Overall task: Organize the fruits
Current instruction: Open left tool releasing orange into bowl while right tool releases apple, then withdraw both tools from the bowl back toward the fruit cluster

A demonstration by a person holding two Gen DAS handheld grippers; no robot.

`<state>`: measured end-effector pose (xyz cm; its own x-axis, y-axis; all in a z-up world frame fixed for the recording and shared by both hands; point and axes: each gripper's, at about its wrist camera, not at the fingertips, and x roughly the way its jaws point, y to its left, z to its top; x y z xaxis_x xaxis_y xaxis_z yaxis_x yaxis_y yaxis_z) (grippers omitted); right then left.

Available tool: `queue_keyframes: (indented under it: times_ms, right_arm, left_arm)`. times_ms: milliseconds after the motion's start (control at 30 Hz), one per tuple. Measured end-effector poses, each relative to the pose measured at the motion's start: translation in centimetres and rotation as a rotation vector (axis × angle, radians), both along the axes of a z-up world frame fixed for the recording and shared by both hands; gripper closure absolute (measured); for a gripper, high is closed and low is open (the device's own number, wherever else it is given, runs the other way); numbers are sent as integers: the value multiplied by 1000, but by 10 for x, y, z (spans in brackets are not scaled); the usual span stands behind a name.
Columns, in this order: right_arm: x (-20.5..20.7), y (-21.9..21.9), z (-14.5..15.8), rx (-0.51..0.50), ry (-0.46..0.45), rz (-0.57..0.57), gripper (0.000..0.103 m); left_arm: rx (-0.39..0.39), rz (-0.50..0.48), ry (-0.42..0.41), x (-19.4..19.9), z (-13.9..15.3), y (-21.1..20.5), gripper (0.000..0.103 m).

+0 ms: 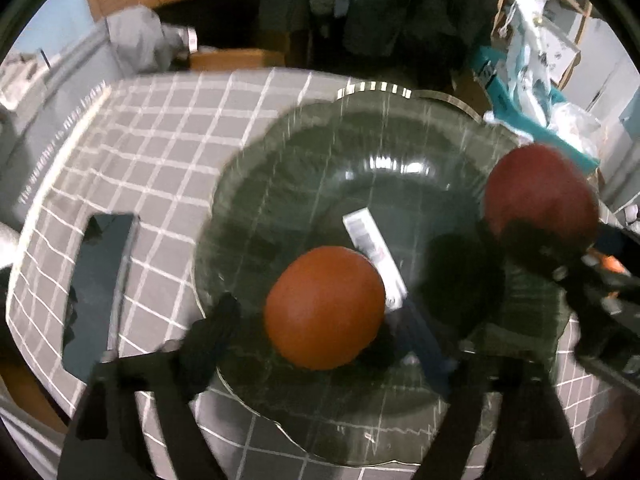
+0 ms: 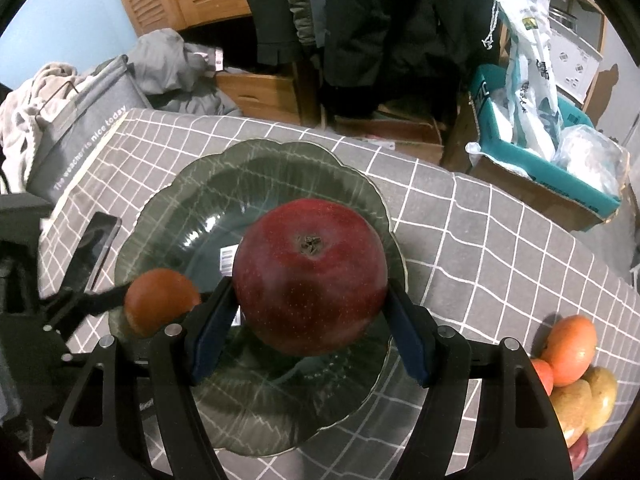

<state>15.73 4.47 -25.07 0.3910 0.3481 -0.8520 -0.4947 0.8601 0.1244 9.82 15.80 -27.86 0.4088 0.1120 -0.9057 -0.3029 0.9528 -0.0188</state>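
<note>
A dark green scalloped plate [image 1: 280, 140] [image 2: 180, 176] sits on a grey checked tablecloth. An orange fruit [image 1: 324, 308] [image 2: 160, 300] rests in the plate between the fingers of my left gripper [image 1: 316, 312], which is open with a gap on each side of the fruit. My right gripper [image 2: 310, 328] is shut on a large red apple [image 2: 310, 276] [image 1: 540, 192] and holds it just above the plate's right half. Its blue pads press on both sides of the apple. A white barcode label [image 1: 372, 248] lies in the plate's middle.
A black phone [image 1: 100, 288] [image 2: 96, 248] lies left of the plate. Several more fruits [image 2: 572, 360] are piled at the table's right edge. A cardboard box with plastic bags [image 2: 540, 168] stands beyond the table's far right, a grey bag [image 2: 80, 140] at the far left.
</note>
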Motion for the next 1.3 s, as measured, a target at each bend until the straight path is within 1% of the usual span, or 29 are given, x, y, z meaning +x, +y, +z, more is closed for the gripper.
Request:
queue_keyframes:
  times_ms: [33, 167, 367, 533, 633, 667, 767, 867, 1133, 1300]
  right_arm:
    - [0, 0, 0, 0, 1, 1, 30]
    - [2, 0, -4, 4, 22, 7, 30]
    - [5, 1, -10, 13, 67, 6, 29]
    - [4, 5, -11, 6, 73, 15, 29]
    - [5, 2, -2, 47, 54, 7, 29]
    - [5, 2, 2, 53, 50, 5, 27]
    - [7, 3, 13, 54, 25, 5, 26]
    - [6, 1, 19, 68, 18, -3, 26]
    - [2, -11, 35, 56, -22, -34, 25]
    - [-5, -24, 54, 39, -79, -58, 25]
  left_arm:
    - [11, -2, -10, -1, 3, 0, 14]
    - [15, 4, -4, -2, 6, 3, 14]
    - [6, 59, -16, -11, 15, 16, 14]
    - [-5, 93, -35, -20, 22, 26, 14]
    - [-4, 107, -34, -23, 22, 29, 14]
    - [-7, 111, -35, -24, 23, 30, 15]
    - [-14, 117, -45, -26, 26, 31, 14]
    - [-15, 115, -54, -27, 30, 32, 14]
    - [-19, 91, -115, -33, 51, 23, 14]
    - [-22, 78, -157, -37, 68, 16, 14]
